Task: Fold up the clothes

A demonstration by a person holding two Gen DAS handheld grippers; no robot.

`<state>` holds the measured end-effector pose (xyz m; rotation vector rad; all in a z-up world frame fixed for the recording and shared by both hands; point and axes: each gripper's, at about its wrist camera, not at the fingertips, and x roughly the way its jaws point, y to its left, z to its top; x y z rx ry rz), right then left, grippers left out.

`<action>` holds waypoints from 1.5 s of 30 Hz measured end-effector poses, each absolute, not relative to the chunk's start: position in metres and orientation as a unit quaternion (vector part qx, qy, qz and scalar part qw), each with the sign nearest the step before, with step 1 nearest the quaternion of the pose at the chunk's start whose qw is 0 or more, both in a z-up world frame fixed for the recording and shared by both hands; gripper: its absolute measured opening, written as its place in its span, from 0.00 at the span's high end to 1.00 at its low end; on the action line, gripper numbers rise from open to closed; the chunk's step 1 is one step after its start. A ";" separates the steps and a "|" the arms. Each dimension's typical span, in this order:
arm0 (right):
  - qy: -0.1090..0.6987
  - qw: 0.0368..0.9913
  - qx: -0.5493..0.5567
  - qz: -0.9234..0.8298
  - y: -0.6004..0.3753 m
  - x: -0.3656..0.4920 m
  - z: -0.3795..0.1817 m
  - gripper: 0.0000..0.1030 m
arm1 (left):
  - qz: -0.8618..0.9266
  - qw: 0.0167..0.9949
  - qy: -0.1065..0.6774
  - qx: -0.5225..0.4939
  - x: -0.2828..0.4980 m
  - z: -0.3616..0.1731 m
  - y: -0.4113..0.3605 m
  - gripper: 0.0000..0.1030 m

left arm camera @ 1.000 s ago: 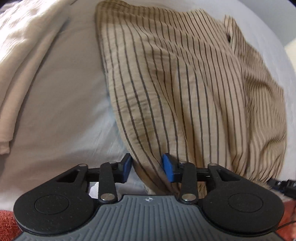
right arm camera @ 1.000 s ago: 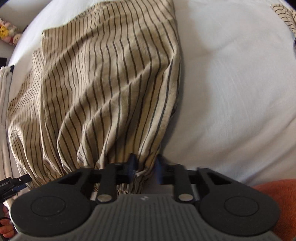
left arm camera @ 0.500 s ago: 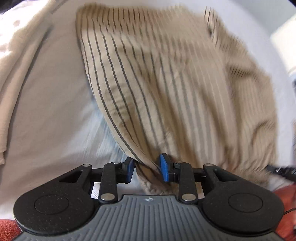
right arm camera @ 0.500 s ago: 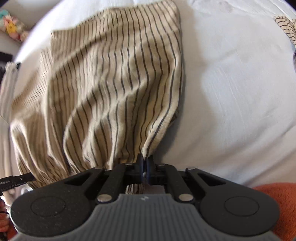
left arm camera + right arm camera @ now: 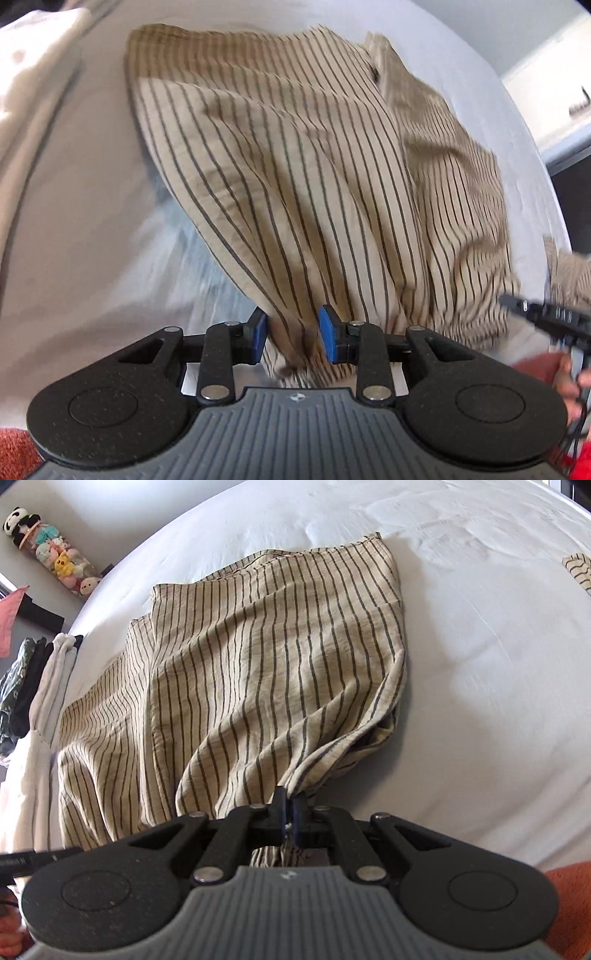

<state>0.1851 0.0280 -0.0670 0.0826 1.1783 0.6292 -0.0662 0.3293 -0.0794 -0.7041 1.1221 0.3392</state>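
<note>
A beige garment with dark stripes (image 5: 314, 166) lies on a white bed sheet (image 5: 92, 240). Its near edge is raised and drawn up to both grippers. My left gripper (image 5: 292, 334) has its blue pads (image 5: 258, 334) pressed on a thick bunch of the garment's left near corner. In the right wrist view the garment (image 5: 266, 657) spreads away toward the far left. My right gripper (image 5: 291, 808) is shut tight on its right near corner, and a fold (image 5: 369, 734) sags beside it. The right gripper's tip (image 5: 543, 317) and a hand (image 5: 569, 384) show at the left view's right edge.
A cream cloth (image 5: 33, 92) lies at the far left of the bed. The right view shows a white cloth (image 5: 22, 775), a dark clothes pile (image 5: 22, 686), a jar of plush toys (image 5: 55, 557), a small striped piece (image 5: 578, 570), bare sheet (image 5: 480, 664) and orange fabric (image 5: 569, 904).
The right gripper's fingers closed fully on the garment's corner. The left pads narrowed on their bunch. Both grippers rose and pushed forward, lifting the near edge so it slackens over the rest.
</note>
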 end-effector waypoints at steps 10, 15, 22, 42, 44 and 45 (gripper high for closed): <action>0.518 0.795 0.033 0.315 0.032 0.176 -0.054 0.96 | 0.162 0.810 0.453 -0.336 -0.091 -0.060 0.323 0.67; 0.489 0.797 0.026 0.354 0.050 0.164 -0.036 0.97 | 0.176 0.838 0.403 -0.323 -0.078 -0.057 0.328 0.67; 0.474 0.763 -0.016 0.438 0.109 0.136 -0.017 0.97 | 0.168 0.841 0.380 -0.347 -0.079 -0.064 0.338 0.67; 0.579 0.623 -0.117 0.512 0.232 0.043 -0.092 0.97 | 0.189 0.822 0.409 -0.348 -0.083 -0.073 0.344 0.67; 0.591 0.616 -0.126 0.505 0.235 0.041 -0.104 0.97 | 0.188 0.820 0.414 -0.349 -0.082 -0.075 0.345 0.67; 0.596 0.615 -0.129 0.500 0.237 0.039 -0.110 0.97 | 0.188 0.819 0.416 -0.349 -0.081 -0.076 0.345 0.67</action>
